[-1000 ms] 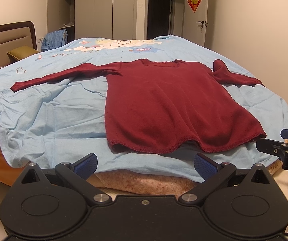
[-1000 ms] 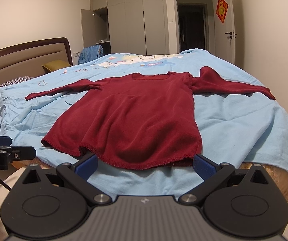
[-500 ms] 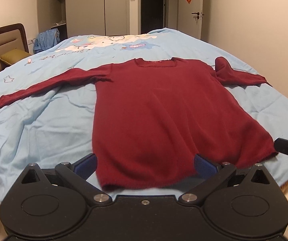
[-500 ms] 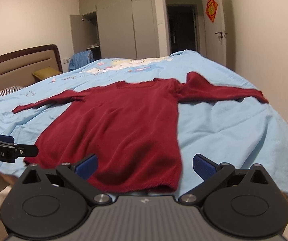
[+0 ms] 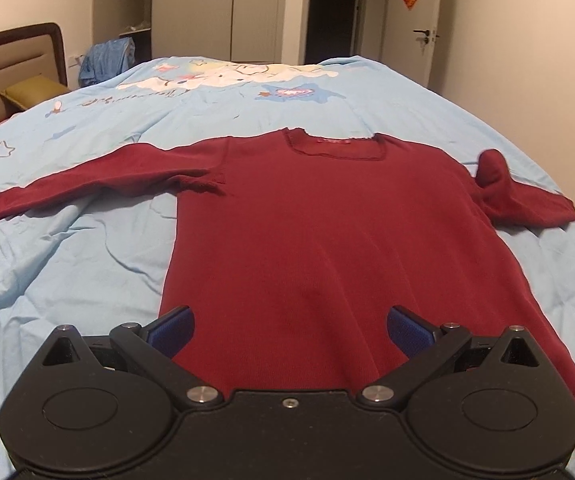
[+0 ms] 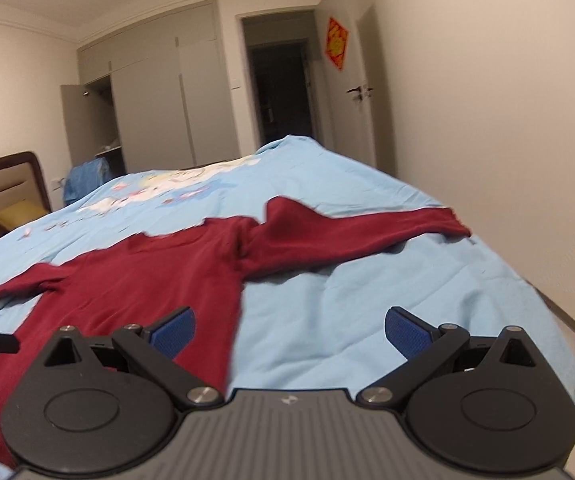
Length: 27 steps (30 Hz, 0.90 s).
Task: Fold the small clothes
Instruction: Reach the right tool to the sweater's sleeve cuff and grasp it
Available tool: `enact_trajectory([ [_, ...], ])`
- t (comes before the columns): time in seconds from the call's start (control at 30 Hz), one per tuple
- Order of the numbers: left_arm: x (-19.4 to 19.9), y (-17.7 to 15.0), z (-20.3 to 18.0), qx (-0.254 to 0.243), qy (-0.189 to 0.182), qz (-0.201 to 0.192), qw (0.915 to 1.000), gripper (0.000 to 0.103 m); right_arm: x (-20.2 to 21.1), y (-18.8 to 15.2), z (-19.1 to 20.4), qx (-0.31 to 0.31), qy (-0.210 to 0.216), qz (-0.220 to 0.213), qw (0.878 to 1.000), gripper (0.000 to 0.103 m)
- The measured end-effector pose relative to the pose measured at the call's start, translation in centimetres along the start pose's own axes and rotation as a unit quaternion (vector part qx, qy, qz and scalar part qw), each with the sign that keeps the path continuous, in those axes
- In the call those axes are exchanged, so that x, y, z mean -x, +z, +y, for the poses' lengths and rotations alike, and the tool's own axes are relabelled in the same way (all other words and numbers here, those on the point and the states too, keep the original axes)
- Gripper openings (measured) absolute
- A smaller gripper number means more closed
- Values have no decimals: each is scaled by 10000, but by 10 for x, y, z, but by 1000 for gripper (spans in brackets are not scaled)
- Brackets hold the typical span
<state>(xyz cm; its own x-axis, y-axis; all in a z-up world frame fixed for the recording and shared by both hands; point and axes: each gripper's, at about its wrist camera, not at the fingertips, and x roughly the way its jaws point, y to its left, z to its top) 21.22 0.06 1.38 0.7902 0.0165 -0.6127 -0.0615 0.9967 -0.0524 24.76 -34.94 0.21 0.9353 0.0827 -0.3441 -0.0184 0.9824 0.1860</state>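
Left wrist view: the left gripper [image 5: 289, 330] hovers with fingers spread wide and empty over the hem of the red sweater [image 5: 327, 232], which lies flat on the blue bedspread [image 5: 67, 264]. Its left sleeve [image 5: 87, 184] stretches toward nine o'clock. The right gripper [image 6: 287, 332], likewise wide apart and holding nothing, faces the right sleeve [image 6: 351, 236] at one o'clock. Folding looks unstarted; next, I judge, each gripper must pinch a sleeve and fold it inward.

- The dark red long-sleeved knit sweater [image 5: 327, 240] is soft matt cloth with a fine ribbed weave.
- The light blue cotton bedsheet [image 5: 67, 272] is matt and creased.
- The left gripper [image 5: 289, 330] is matt black plastic, with rough blue pads [image 5: 175, 326] and shiny metal pins at 6 o'clock.
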Motion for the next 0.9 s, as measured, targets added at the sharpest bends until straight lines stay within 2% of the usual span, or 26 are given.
enact_trajectory([
  [0.23, -48, 26, -13, -15, 120, -170, 9998, 102, -54, 26, -65, -368, -368, 133, 9986, 103],
  [0.37, -83, 42, -30, 25, 140, -337, 9993, 102, -84, 40, -93, -392, -837, 202, 9955, 103],
  [0.43, -100, 50, -40, 14, 95, -403, 9991, 102, -97, 47, -107, -515, -875, 212, 9946, 103],
  [0.57, -130, 60, -60, -85, -38, -534, 9985, 102, -130, 63, -141, -1055, -622, 163, 9923, 103],
  [0.73, -161, 54, -69, -34, -100, -371, 9993, 102, -185, 77, -175, -1665, -634, 450, 9830, 102],
  [0.9, -168, 44, -70, -124, -23, -407, 9991, 102, -230, 76, -210, -2451, -822, 661, 9637, 92],
])
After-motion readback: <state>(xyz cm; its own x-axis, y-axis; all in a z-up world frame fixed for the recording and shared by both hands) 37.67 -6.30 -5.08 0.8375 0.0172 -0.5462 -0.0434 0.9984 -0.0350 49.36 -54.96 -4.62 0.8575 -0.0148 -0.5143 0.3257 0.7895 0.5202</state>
